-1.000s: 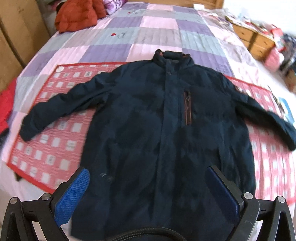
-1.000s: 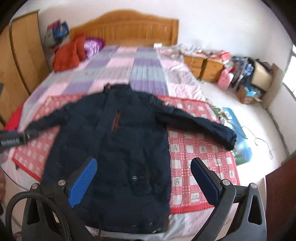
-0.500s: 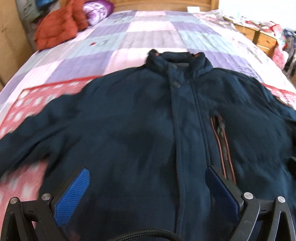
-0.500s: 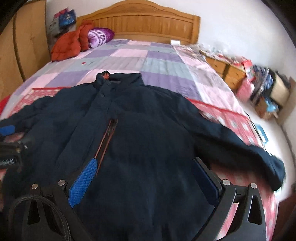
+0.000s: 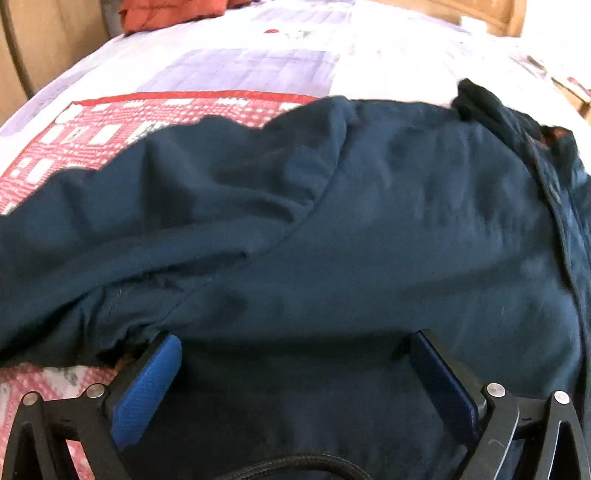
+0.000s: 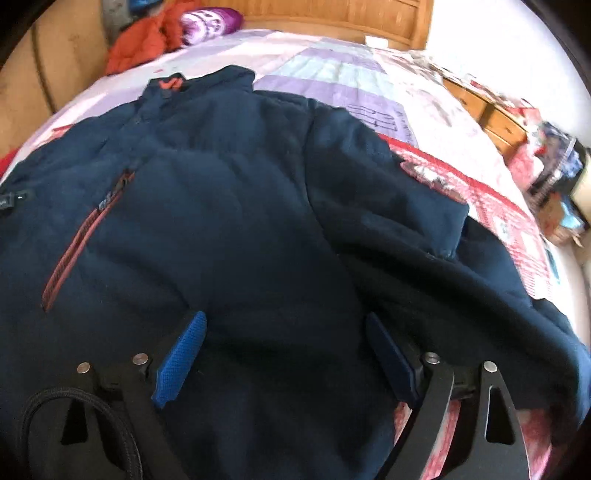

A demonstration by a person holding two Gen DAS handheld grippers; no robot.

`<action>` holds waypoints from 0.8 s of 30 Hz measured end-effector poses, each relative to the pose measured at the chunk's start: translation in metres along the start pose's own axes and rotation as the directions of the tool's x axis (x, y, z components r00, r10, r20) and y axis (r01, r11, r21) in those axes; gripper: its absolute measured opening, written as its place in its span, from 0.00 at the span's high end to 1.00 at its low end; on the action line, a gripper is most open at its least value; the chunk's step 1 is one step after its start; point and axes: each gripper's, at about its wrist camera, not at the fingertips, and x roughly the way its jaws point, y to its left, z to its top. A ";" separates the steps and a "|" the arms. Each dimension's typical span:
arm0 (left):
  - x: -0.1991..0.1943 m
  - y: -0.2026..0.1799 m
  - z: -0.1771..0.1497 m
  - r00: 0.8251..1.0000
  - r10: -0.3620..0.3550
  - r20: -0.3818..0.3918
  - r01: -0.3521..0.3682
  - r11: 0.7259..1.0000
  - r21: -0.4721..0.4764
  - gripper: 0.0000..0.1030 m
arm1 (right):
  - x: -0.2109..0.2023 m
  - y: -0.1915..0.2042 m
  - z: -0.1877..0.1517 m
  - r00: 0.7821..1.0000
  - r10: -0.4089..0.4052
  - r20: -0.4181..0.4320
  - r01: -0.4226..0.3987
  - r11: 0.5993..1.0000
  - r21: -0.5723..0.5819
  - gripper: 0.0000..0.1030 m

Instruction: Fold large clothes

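Observation:
A large dark navy jacket [image 5: 369, 240] lies face up on the bed, also filling the right wrist view [image 6: 229, 206], with a red-trimmed chest zip [image 6: 85, 232] and its collar [image 6: 199, 83] toward the headboard. My left gripper [image 5: 295, 343] is open, low over the jacket's left side beside the armpit, where the left sleeve [image 5: 110, 206] runs off left. My right gripper [image 6: 286, 325] is open, low over the right side beside the armpit; the right sleeve [image 6: 461, 258] runs off right. Neither holds cloth.
A red-and-white checked mat [image 5: 122, 125] lies under the jacket on a pink and purple quilt [image 6: 332, 74]. An orange jacket [image 6: 144, 40] and purple pillow [image 6: 210, 22] sit by the wooden headboard [image 6: 332, 14]. Wooden drawers and clutter [image 6: 517, 125] stand right of the bed.
Both grippers have moved forward and down, close over the jacket: the left toward its left armpit, the right toward its right armpit. Both stay open. The jacket has not moved.

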 end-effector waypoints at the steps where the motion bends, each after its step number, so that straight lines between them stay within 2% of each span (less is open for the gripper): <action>1: -0.004 -0.012 0.006 1.000 -0.015 0.018 0.014 1.000 0.021 0.02 | -0.009 0.014 0.013 0.997 0.050 0.052 -0.050 0.999 -0.010 0.12; 3: -0.018 -0.054 0.023 0.991 -0.101 0.093 0.090 0.990 0.112 0.01 | -0.014 0.043 0.045 0.986 0.090 0.144 -0.082 0.995 -0.061 0.06; 5: -0.019 -0.096 0.042 0.984 -0.126 0.129 0.100 0.976 0.193 0.01 | 0.002 0.064 0.080 0.981 0.038 0.189 -0.023 0.997 -0.080 0.02; 7: -0.003 -0.128 0.064 0.983 -0.162 0.086 0.142 0.969 0.203 0.01 | 0.037 0.069 0.115 0.986 0.037 0.162 -0.030 0.999 -0.043 0.02; 8: 0.007 -0.137 0.074 0.982 -0.179 0.062 0.164 0.967 0.195 0.01 | 0.047 0.072 0.121 0.989 0.030 0.142 -0.025 0.999 -0.033 0.02; 10: 0.034 -0.146 0.083 0.990 -0.137 0.033 0.127 0.972 0.197 0.01 | 0.082 0.063 0.127 0.997 -0.048 0.063 0.051 0.997 -0.063 0.02; 11: 0.048 -0.144 0.084 0.996 -0.078 0.030 0.070 0.972 0.225 0.01 | 0.091 0.051 0.121 0.995 -0.098 0.035 0.100 0.992 -0.074 0.02; 12: 0.063 -0.136 0.082 1.000 -0.005 0.028 -0.002 0.968 0.250 0.00 | 0.093 0.033 0.115 0.995 -0.102 0.022 0.103 0.993 -0.056 0.02; 13: 0.067 -0.120 0.079 1.000 -0.011 0.028 0.004 0.968 0.252 0.00 | 0.092 -0.003 0.108 0.996 -0.085 0.028 0.084 0.996 0.024 0.02; 14: 0.070 -0.096 0.081 0.999 -0.022 0.045 0.011 0.976 0.219 0.00 | 0.087 -0.030 0.098 0.991 -0.132 0.022 0.130 0.989 0.076 0.02; 15: 0.073 -0.078 0.085 0.998 0.024 0.060 -0.035 0.982 0.184 0.00 | 0.085 -0.057 0.091 0.983 -0.183 0.014 0.179 0.975 0.130 0.03; 16: 0.077 -0.057 0.091 0.997 0.052 0.064 -0.060 0.989 0.132 0.00 | 0.081 -0.082 0.085 0.994 -0.109 0.024 0.102 0.976 0.193 0.11; 17: 0.079 -0.041 0.095 0.995 0.082 0.054 -0.086 0.993 0.086 0.00 | 0.080 -0.090 0.085 0.998 -0.059 0.021 0.054 0.976 0.209 0.16; 19: 0.082 -0.023 0.103 0.995 0.100 0.024 -0.100 0.995 0.016 0.00 | 0.077 -0.064 0.095 0.987 -0.161 0.015 0.160 0.983 0.088 0.15; 20: 0.079 -0.027 0.107 0.994 0.106 0.027 -0.107 0.994 0.006 0.00 | 0.076 -0.051 0.099 0.984 -0.174 0.032 0.172 0.983 0.058 0.15; 21: 0.078 -0.038 0.109 0.995 0.097 0.035 -0.097 0.995 0.008 0.01 | 0.072 -0.033 0.106 0.990 -0.126 0.066 0.124 0.991 0.044 0.15; 23: 0.067 -0.071 0.110 0.998 0.003 0.064 -0.005 0.999 0.038 0.01 | 0.067 -0.003 0.117 0.993 -0.037 0.111 0.034 0.999 0.025 0.14; 24: 0.057 -0.098 0.109 0.996 -0.044 0.084 0.037 0.996 0.084 0.01 | 0.070 0.018 0.125 0.993 -0.001 0.118 0.001 1.000 -0.002 0.14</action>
